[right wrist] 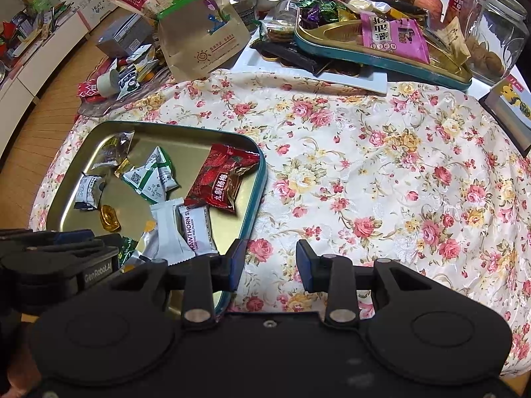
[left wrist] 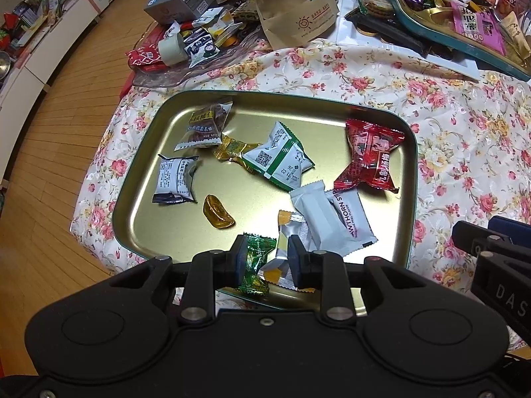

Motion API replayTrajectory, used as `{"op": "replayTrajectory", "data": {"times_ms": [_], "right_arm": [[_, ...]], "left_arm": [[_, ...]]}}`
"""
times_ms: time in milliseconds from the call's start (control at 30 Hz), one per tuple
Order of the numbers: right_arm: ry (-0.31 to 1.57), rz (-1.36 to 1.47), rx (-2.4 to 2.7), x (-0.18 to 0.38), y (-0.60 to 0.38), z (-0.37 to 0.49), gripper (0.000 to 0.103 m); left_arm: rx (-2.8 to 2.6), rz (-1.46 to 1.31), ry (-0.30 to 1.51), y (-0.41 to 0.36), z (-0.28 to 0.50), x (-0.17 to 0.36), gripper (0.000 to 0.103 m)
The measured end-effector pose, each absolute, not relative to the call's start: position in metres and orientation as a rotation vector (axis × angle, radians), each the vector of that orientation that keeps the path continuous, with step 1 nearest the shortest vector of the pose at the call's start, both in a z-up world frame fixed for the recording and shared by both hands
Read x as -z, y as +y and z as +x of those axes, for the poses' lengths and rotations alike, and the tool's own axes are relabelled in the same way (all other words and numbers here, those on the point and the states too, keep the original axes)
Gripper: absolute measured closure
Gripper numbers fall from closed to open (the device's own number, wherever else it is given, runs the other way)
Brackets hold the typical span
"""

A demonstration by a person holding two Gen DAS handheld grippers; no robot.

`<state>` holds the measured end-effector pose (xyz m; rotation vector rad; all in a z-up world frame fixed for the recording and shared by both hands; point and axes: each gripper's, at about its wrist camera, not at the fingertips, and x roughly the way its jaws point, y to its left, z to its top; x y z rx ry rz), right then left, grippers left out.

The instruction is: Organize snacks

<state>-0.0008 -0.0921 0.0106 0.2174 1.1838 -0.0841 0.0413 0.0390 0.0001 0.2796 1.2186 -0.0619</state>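
Candy (left wrist: 254,265), green wrapper: against left pad of my left gripper (left wrist: 265,263), jaws part open, grip uncertain; long axis upright, over near rim of tray (left wrist: 410,152). Right gripper (right wrist: 270,263) open, empty, over cloth (right wrist: 381,172) right of tray; left arm nearer.

The left gripper's body is hiding the near rim of the gold tray (left wrist: 410,152). The orange-and-silver packet (left wrist: 288,232) is lying partly under the white packets and behind a finger. In the right wrist view, the left gripper is covering most of the green candy (right wrist: 127,248), and the frame edge is cutting off the glass jar (right wrist: 497,33).
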Motion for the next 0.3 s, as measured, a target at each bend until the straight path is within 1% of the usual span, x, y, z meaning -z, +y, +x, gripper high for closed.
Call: {"op": "replayTrajectory", "data": {"times_ms": [300], "right_arm": [[1.184, 0.217, 0.083, -0.0107, -0.091, -0.0003, 0.067]], "left_arm": [[0.053, 0.27, 1.216, 0.0408, 0.0418, -0.0006, 0.066]]}}
